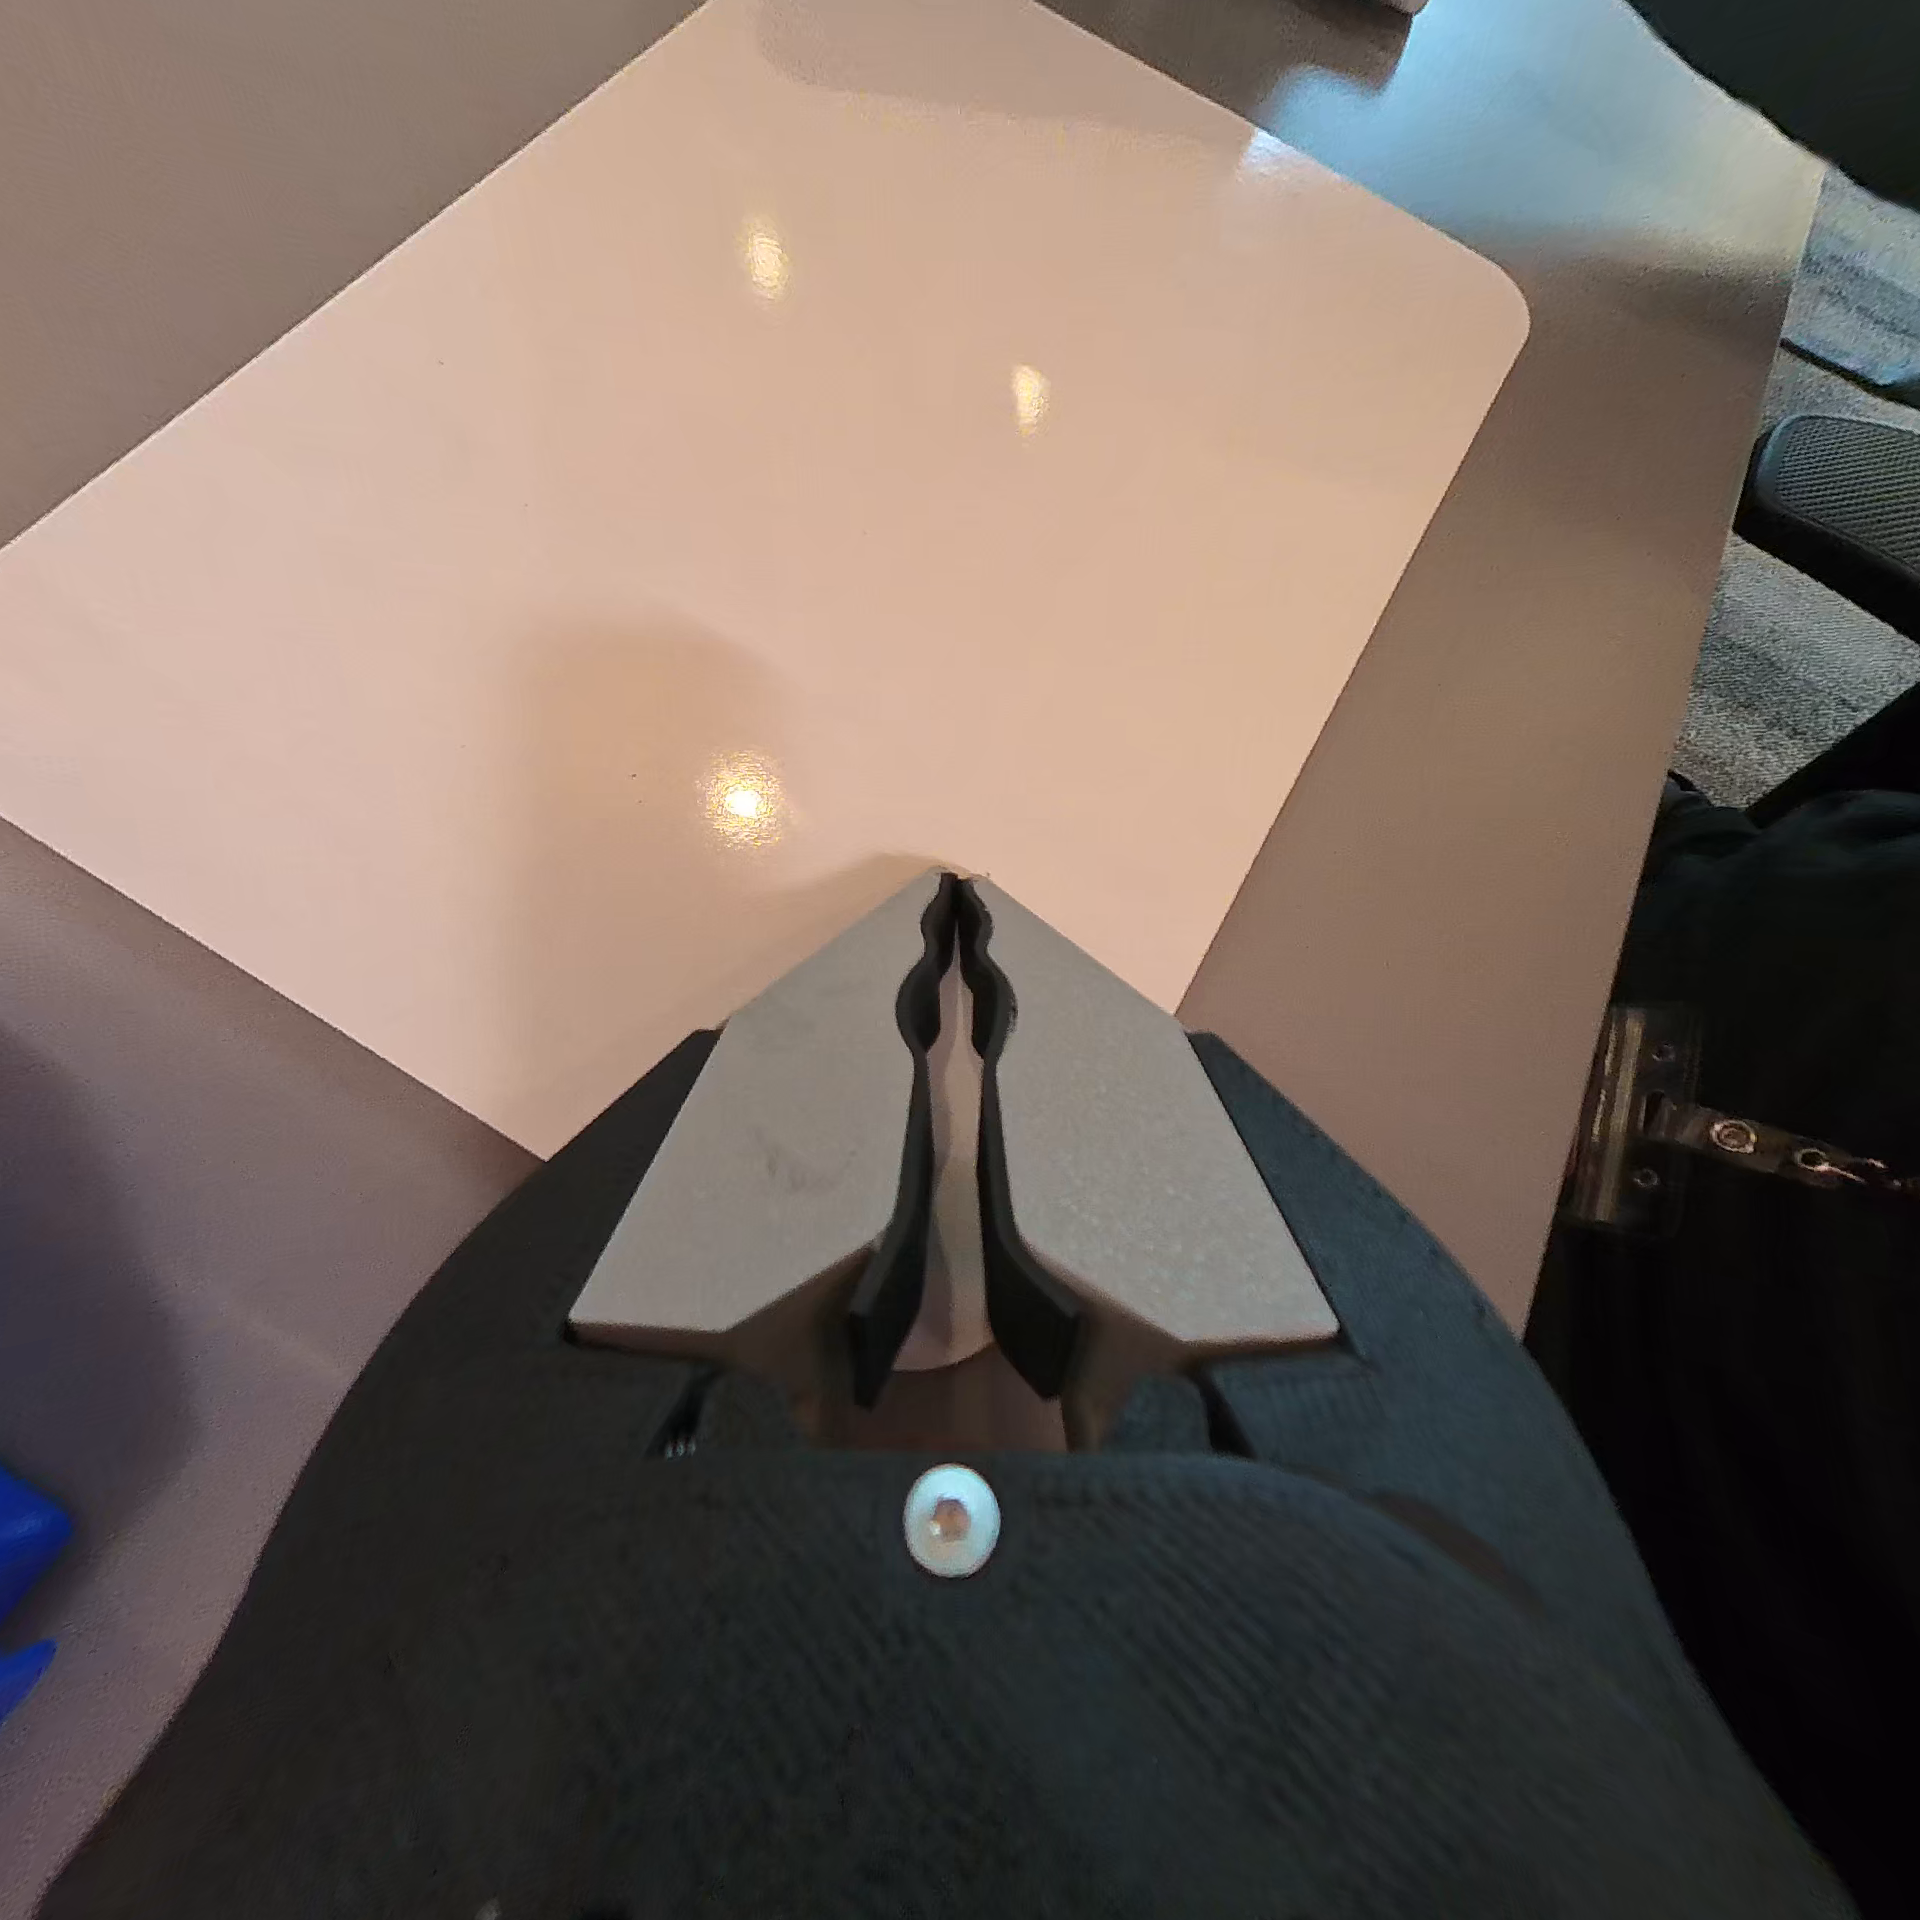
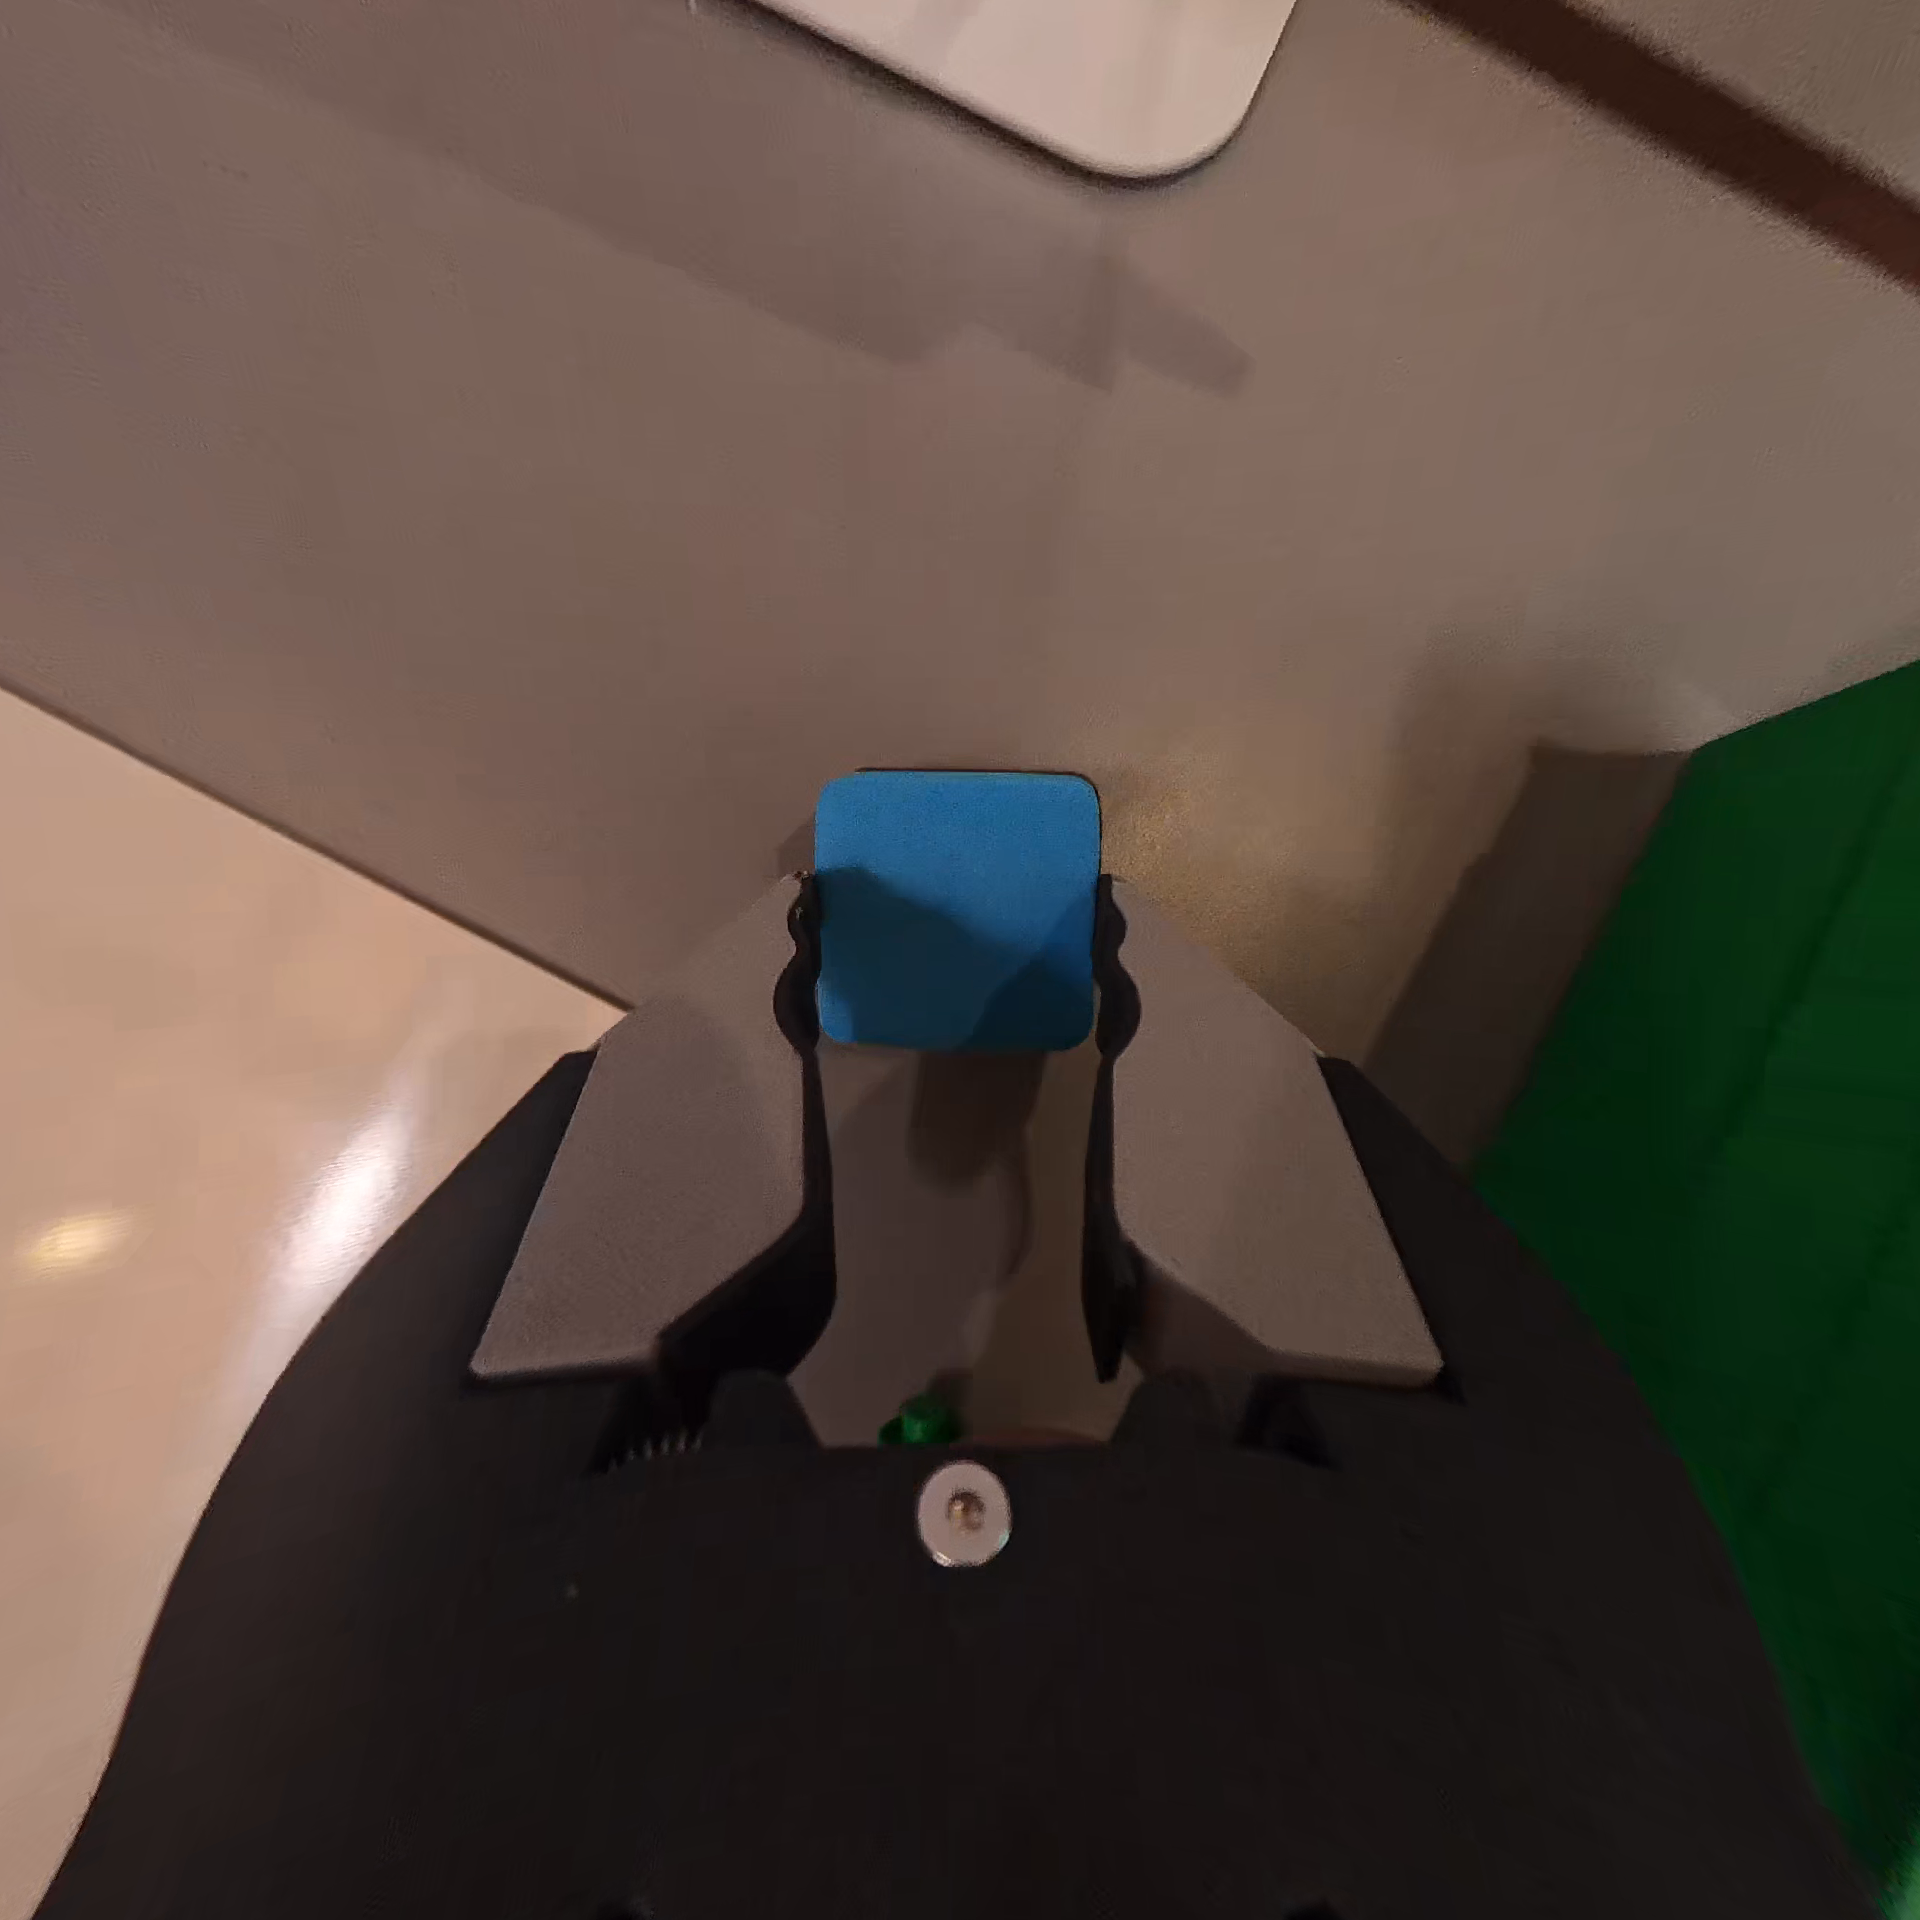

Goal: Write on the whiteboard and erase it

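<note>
Whiteboard [image 1: 727, 499] beneath closed left gripper [image 1: 958, 881]

- The whiteboard [image 1: 727, 468] ran off the left edge in the left wrist view.
- A blue shape [image 1: 26, 1558] at that edge was blurred, unidentifiable.
- The eraser [image 2: 956, 904] sat partly shadowed; its underside was hidden.
- A green surface [image 2: 1745, 1143] was cut off at right.

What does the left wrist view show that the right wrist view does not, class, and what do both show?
Only the left wrist view shows the left gripper, shut and empty over the near edge of the whiteboard, and dark clothing beside the table. Only the right wrist view shows the right gripper clamped on a blue eraser, plus a green surface. Both show the blank whiteboard and the table.
</note>
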Available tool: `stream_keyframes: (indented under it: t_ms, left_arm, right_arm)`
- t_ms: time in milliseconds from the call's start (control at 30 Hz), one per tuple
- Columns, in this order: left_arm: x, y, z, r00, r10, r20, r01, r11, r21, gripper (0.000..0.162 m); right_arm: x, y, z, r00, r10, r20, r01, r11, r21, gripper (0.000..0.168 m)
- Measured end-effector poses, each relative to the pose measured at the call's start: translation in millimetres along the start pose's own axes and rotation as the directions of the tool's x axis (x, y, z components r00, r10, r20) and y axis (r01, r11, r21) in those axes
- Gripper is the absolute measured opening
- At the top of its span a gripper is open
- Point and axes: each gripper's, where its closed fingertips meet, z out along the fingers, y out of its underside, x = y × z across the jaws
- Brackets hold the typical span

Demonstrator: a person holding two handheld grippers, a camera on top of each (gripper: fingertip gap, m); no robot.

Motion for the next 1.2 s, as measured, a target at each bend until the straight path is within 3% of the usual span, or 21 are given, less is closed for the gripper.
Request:
stream_keyframes:
  t_ms: [167, 333, 467, 700, 800, 833, 867, 1200]
  left_arm:
    - [0.5, -0.1, 0.2, 1.000, -0.001, 0.008, 0.001, 1.000, 0.001, 0.000]
    - [15.9, 0.5, 2.8, 1.000, 0.007, -0.031, -0.007, 1.000, -0.005, 0.000]
    - [19.9, 1.6, 2.1, 0.999, 0.016, -0.033, -0.016, 1.000, -0.005, 0.000]
    - [20.7, 1.3, 1.7, 0.999, 0.024, -0.031, -0.024, 1.000, -0.004, 0.000]
    - [20.7, 1.4, 1.3, 0.999, 0.019, -0.034, -0.019, 1.000, -0.003, 0.000]
    - [20.9, 1.4, 1.1, 0.999, 0.015, -0.037, -0.015, 1.000, -0.003, 0.000]
    - [21.3, 1.4, 1.0, 0.999, 0.012, -0.043, -0.012, 1.000, -0.003, 0.000]
    - [22.5, 1.2, 0.7, 0.998, -0.008, -0.063, 0.008, 1.000, -0.003, 0.000]
  right_arm:
    - [10.9, 7.8, 5.1, 0.998, 0.015, -0.058, -0.016, 1.000, -0.005, 0.057]
    - [-17.2, 4.9, -55.2, 0.998, -0.050, -0.033, 0.056, 0.981, 0.187, 0.055]
    - [-35.3, 65.0, -85.4, 0.994, -0.095, 0.050, 0.091, 0.993, 0.071, 0.057]
    - [-17.2, 143.9, -89.1, 0.994, -0.077, -0.072, 0.077, 0.997, -0.006, 0.058]
    - [-16.5, 148.1, -86.7, 0.998, -0.036, -0.047, 0.038, 0.997, 0.062, 0.047]
    - [-21.7, 149.1, -86.1, 0.999, -0.039, -0.007, 0.040, 0.996, 0.078, 0.025]
    - [-27.9, 148.6, -85.7, 0.998, -0.058, 0.036, 0.054, 0.993, 0.104, 0.016]
    - [-37.1, 143.4, -100.1, 0.983, -0.056, 0.177, 0.016, 0.976, 0.216, 0.016]
